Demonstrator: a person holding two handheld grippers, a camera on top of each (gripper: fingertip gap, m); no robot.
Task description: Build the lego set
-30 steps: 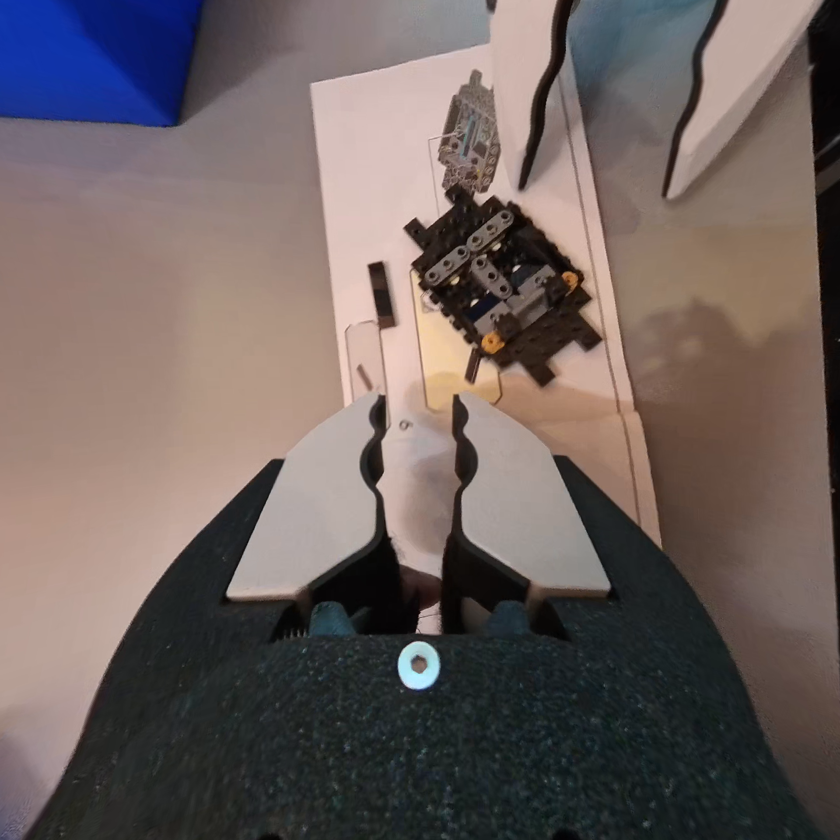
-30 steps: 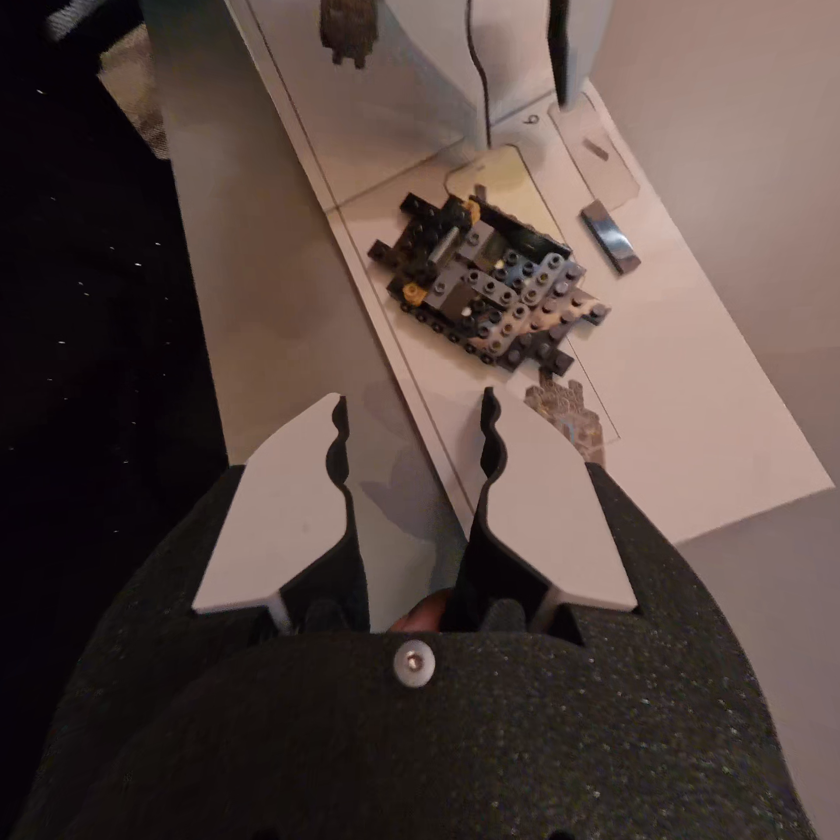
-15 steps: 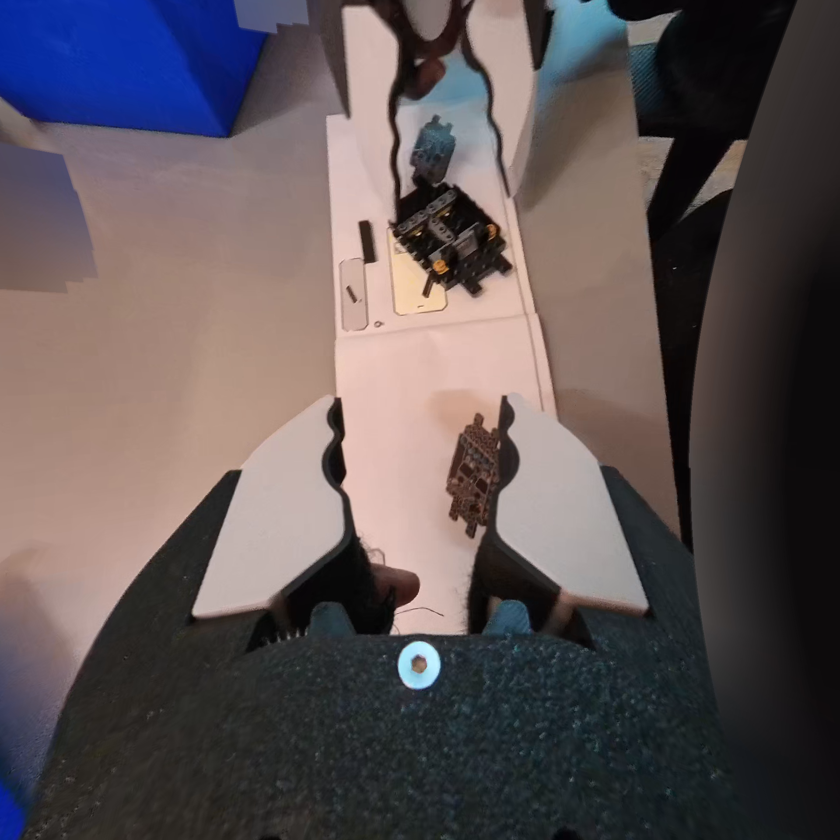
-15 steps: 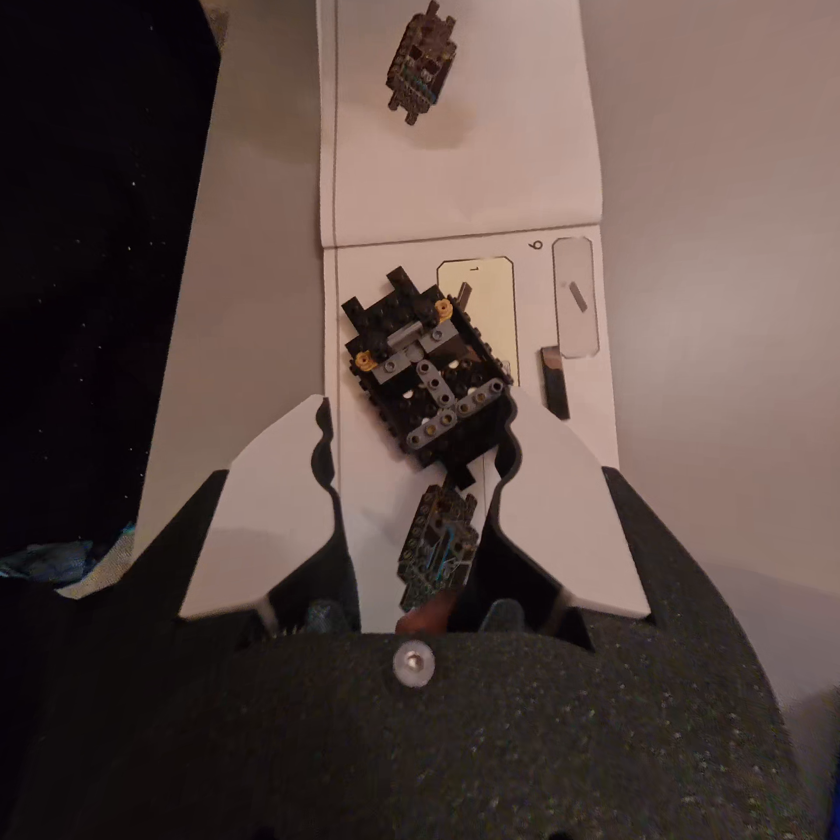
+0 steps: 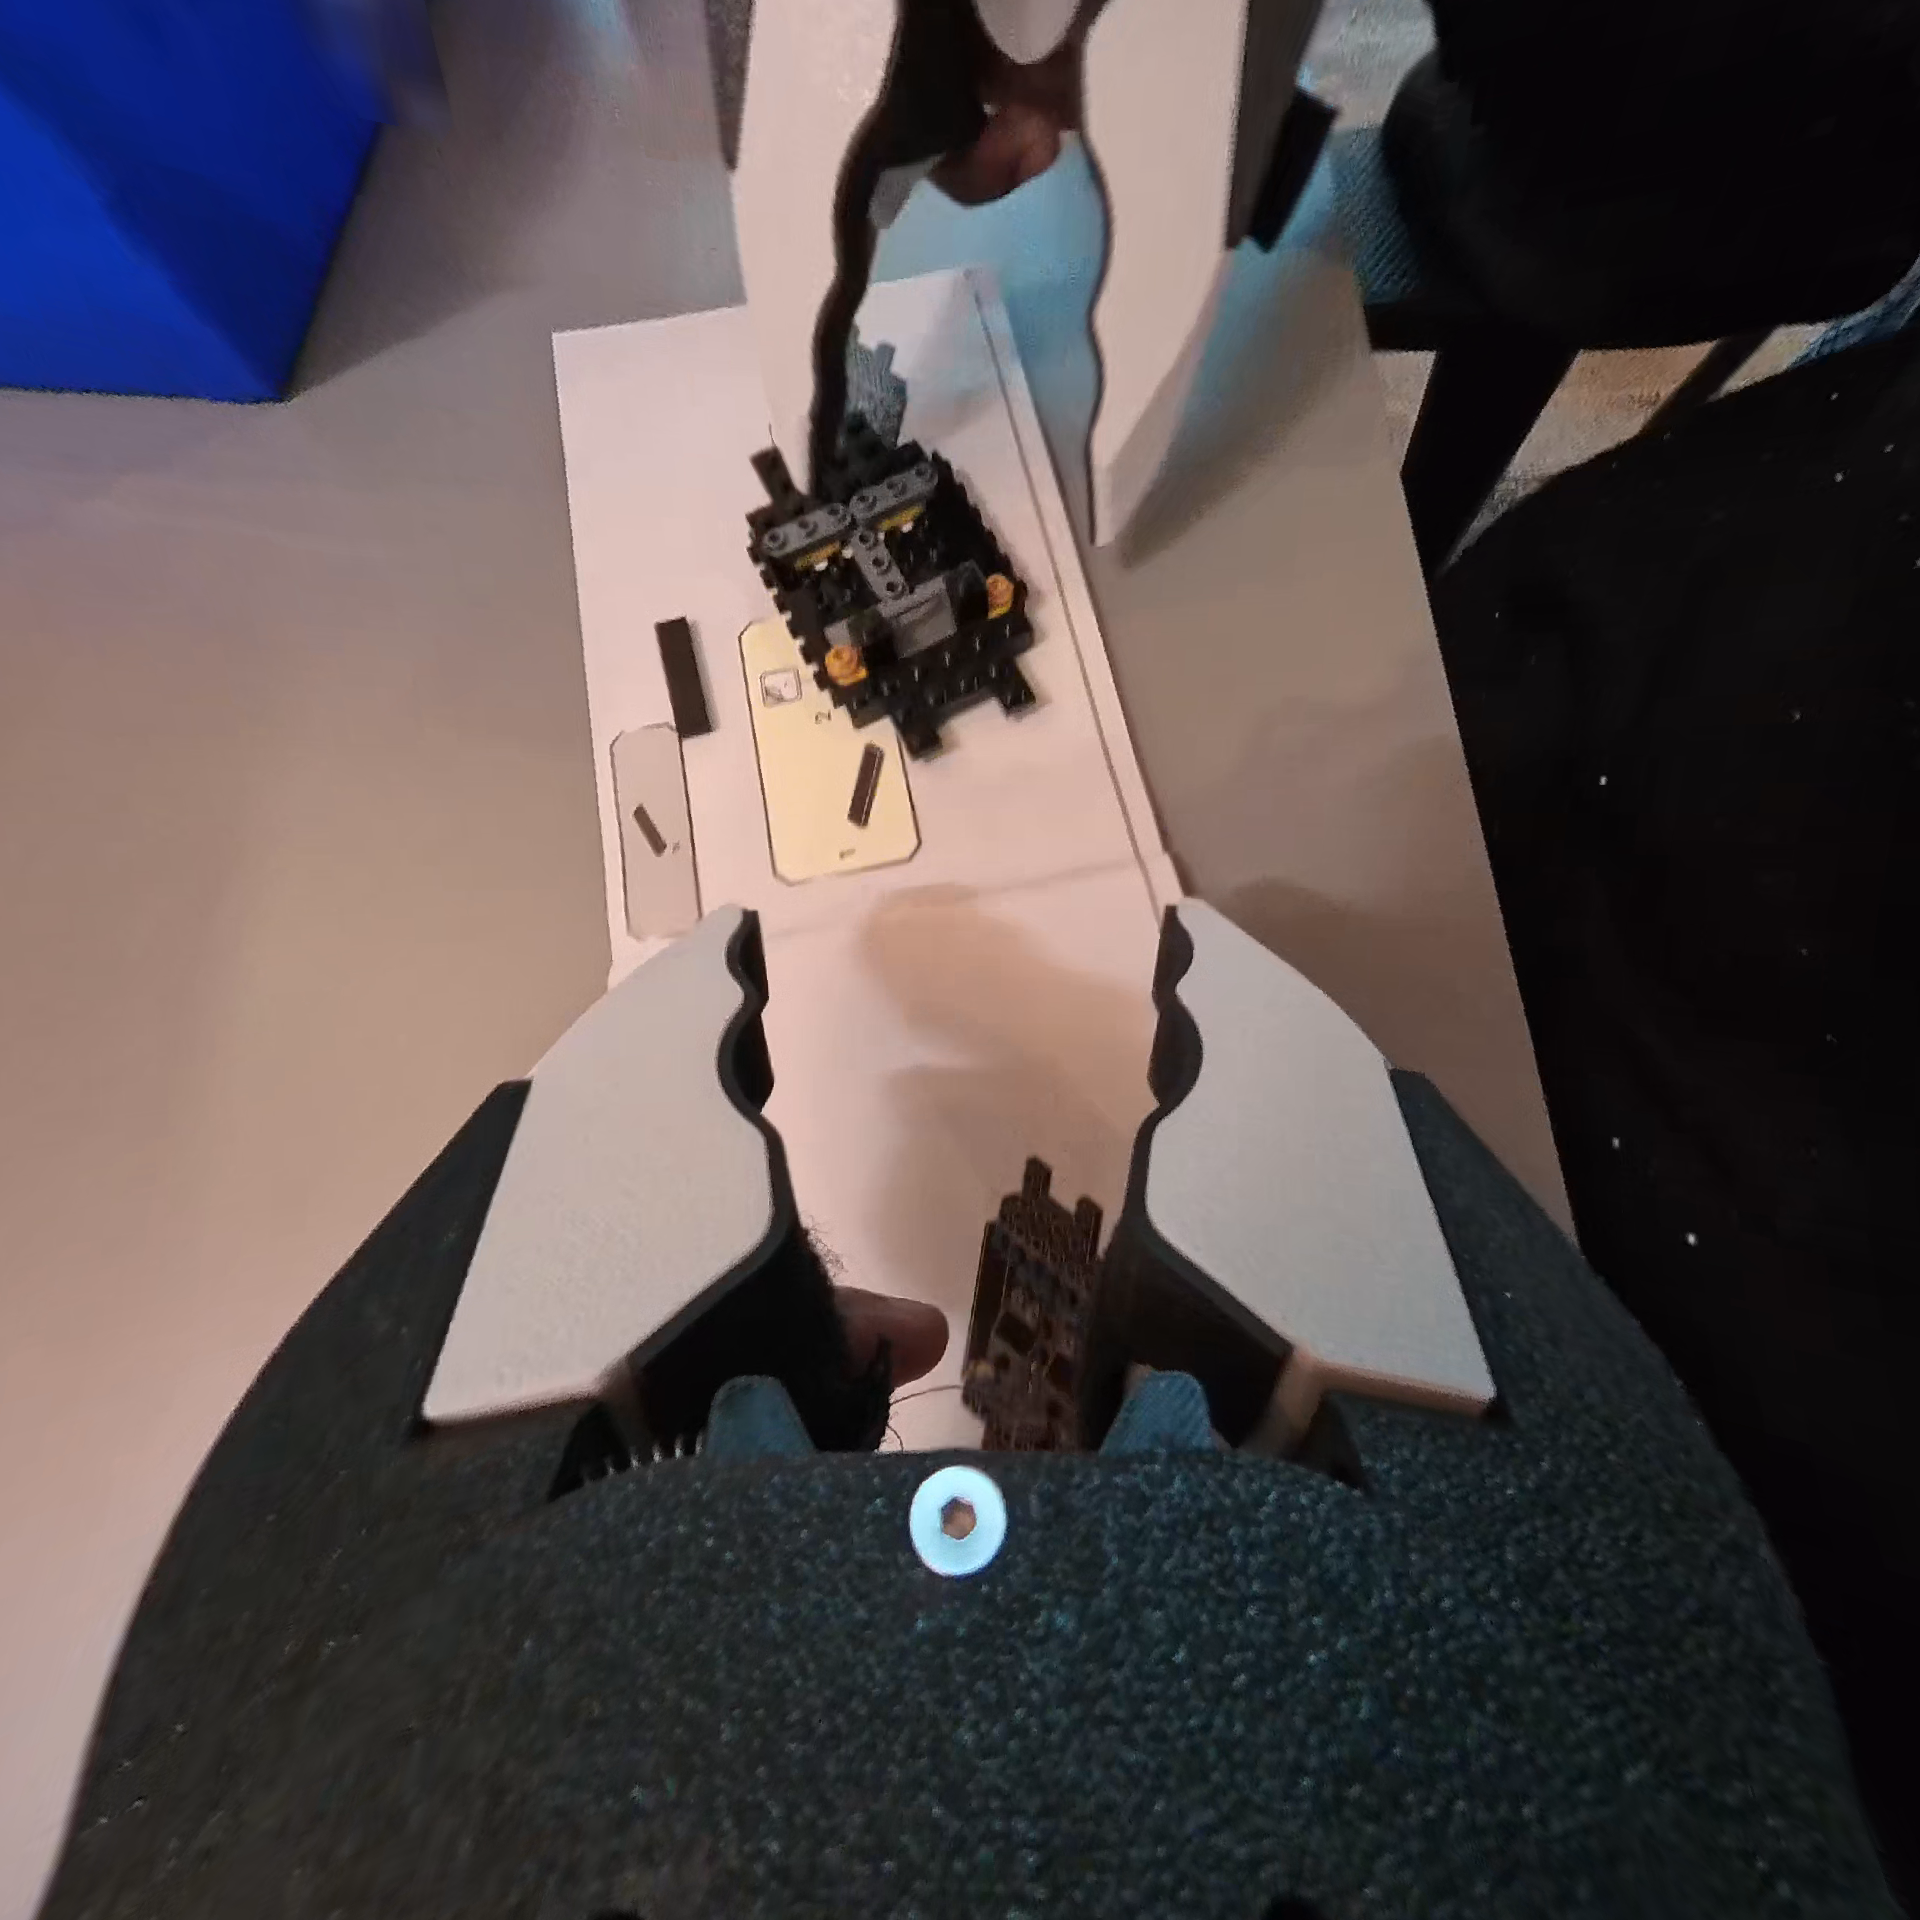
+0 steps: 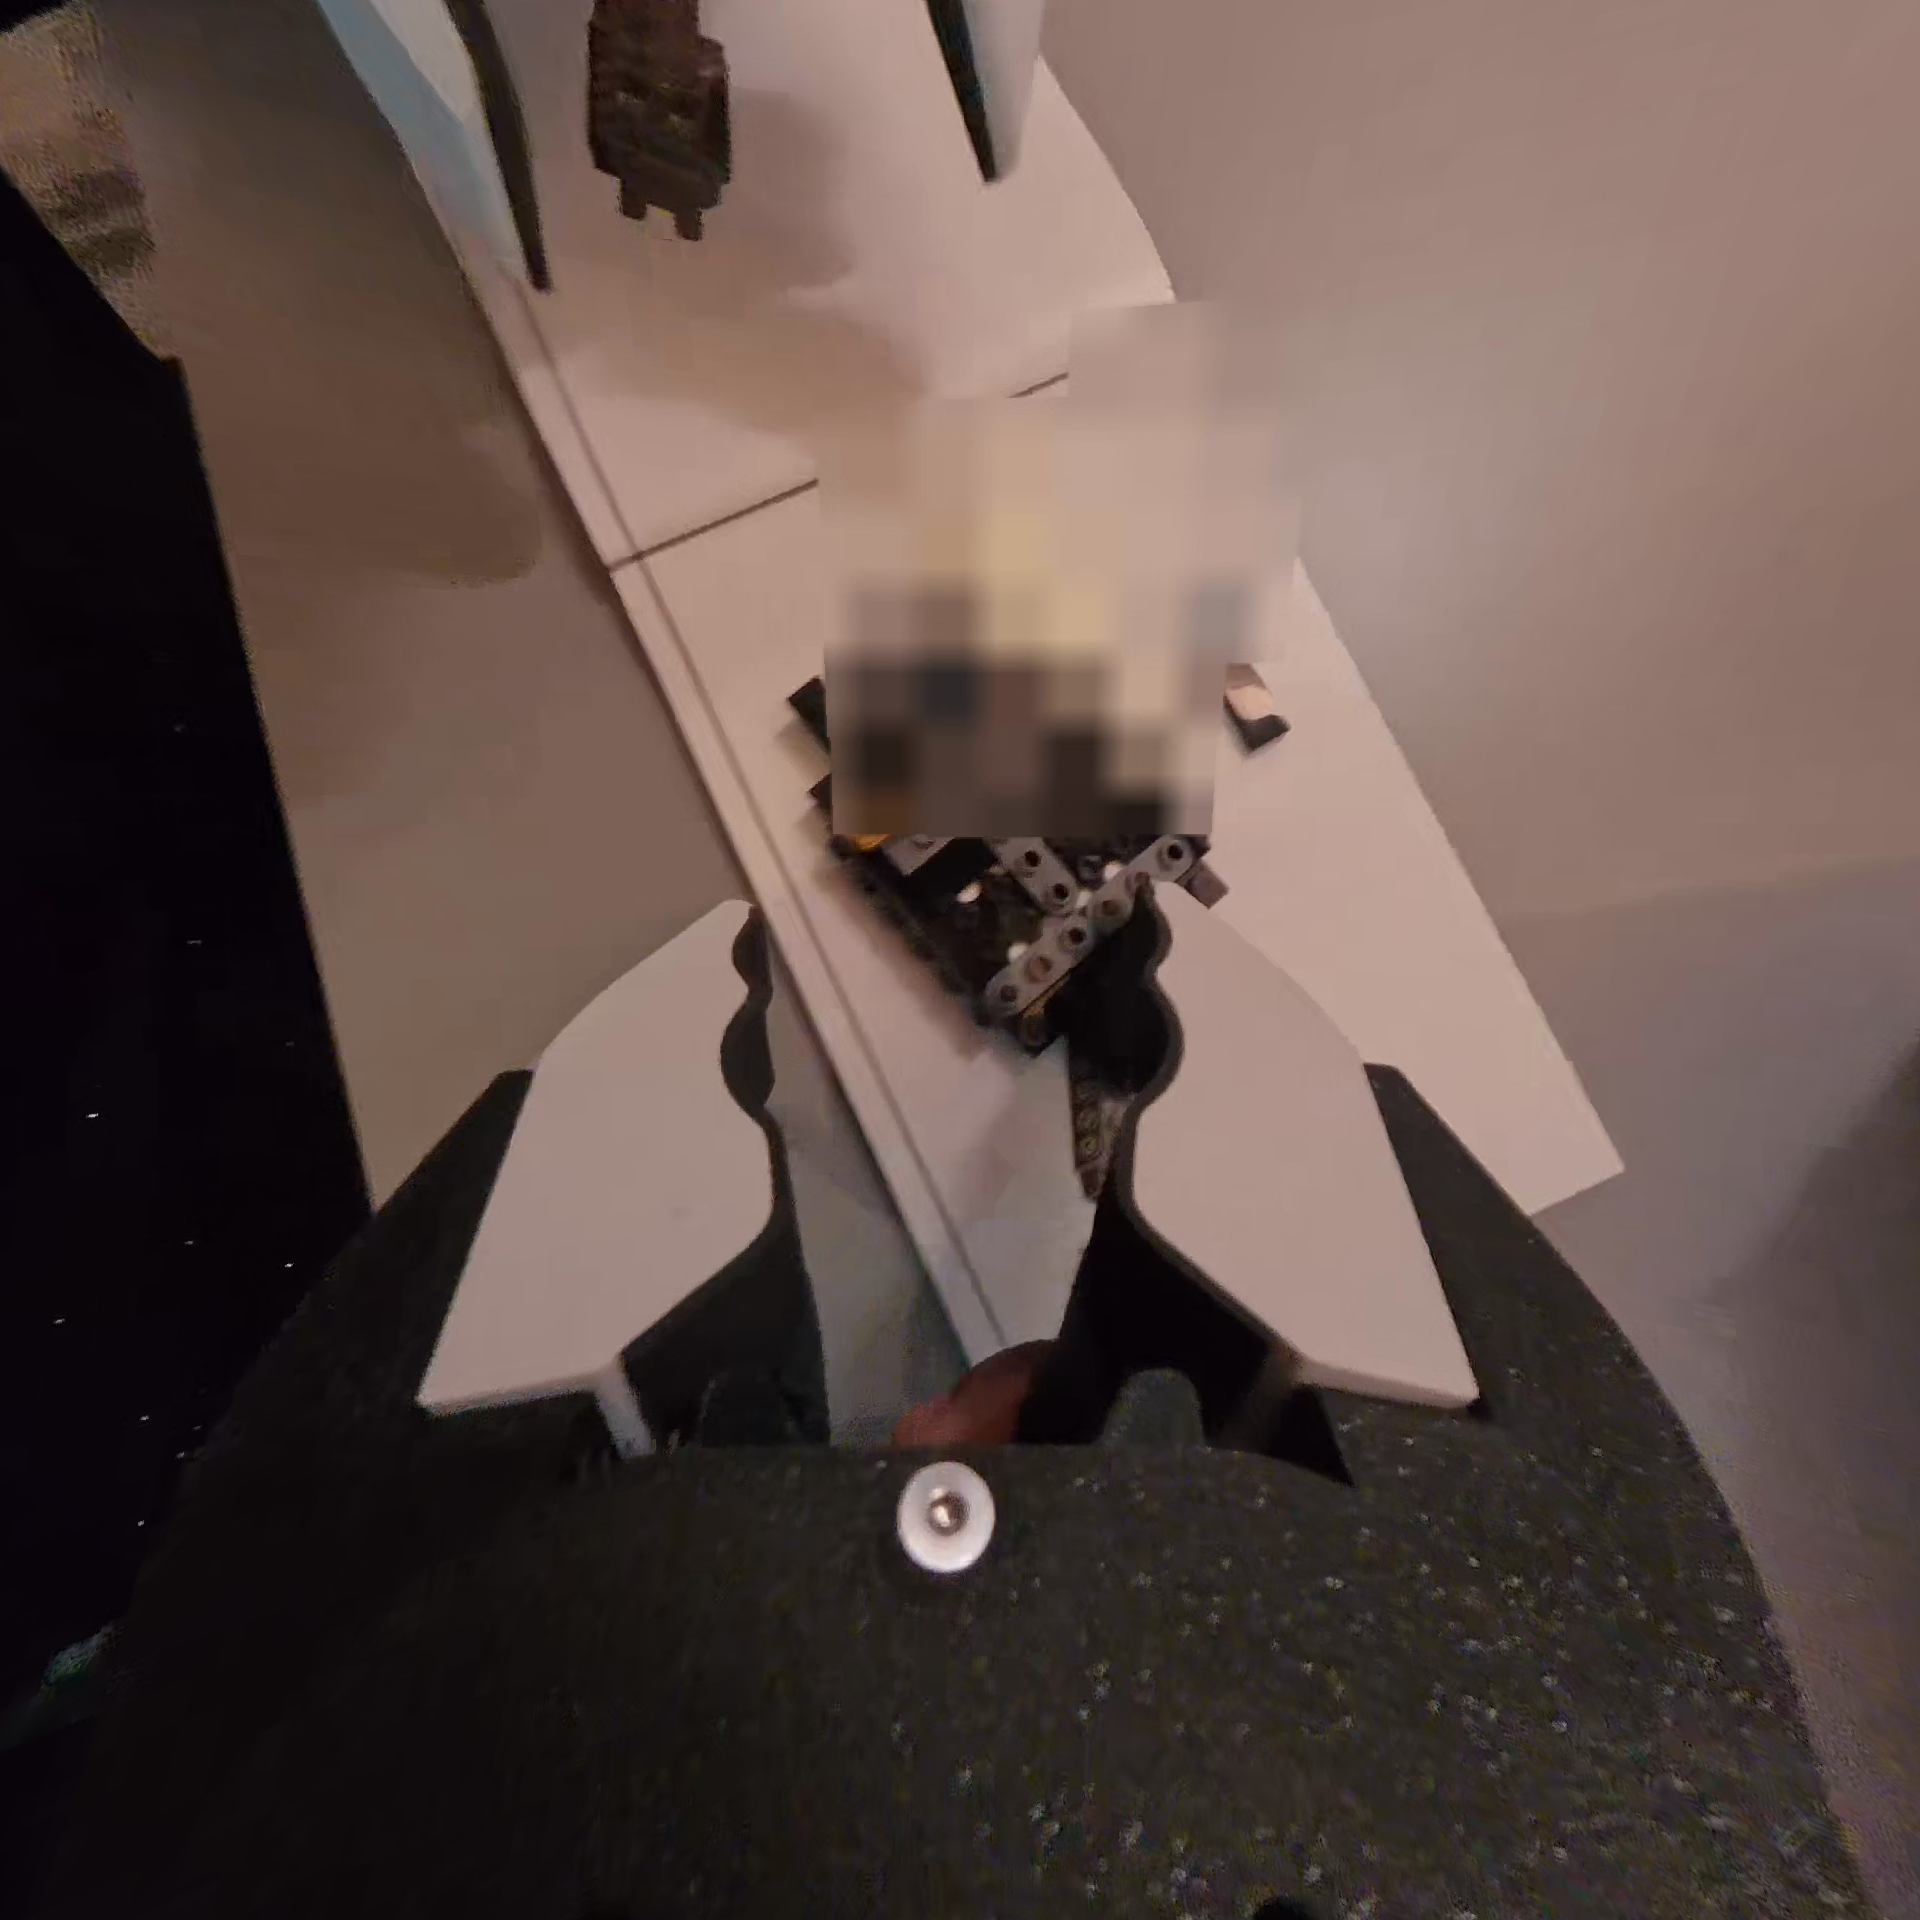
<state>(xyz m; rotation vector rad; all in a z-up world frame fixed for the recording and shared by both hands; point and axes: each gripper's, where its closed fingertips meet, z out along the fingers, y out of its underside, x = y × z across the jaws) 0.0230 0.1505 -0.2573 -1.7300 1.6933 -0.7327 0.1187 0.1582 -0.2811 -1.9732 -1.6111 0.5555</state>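
The black and grey lego build (image 5: 894,603) with two orange studs lies on the open white instruction booklet (image 5: 665,468). A loose flat black piece (image 5: 686,675) lies just left of it. My left gripper (image 5: 956,925) is open and empty, hovering over the booklet's near page, well short of the build. My right gripper (image 6: 951,914) is open; the build's near corner (image 6: 1039,935) lies between its fingers, against the right pad. From the left wrist view the right gripper (image 5: 956,488) hangs over the build's far end. A mosaic patch hides most of the build in the right wrist view.
The booklet lies on a beige table (image 5: 260,831). A blue box (image 5: 156,156) stands at the far left. The table's edge and dark floor (image 5: 1714,935) run along the right. Printed model pictures (image 5: 1039,1309) and a yellow parts box (image 5: 831,769) mark the pages. There is about 11 centimetres between the tips of the two grippers. It is some 5 centimetres from my right tips to the loose flat black piece (image 5: 686,675).
My left gripper opened wide, pulled back, then moved in again towards the build. My right gripper swung round to the build's end and closed in until the corner sits between its fingers.
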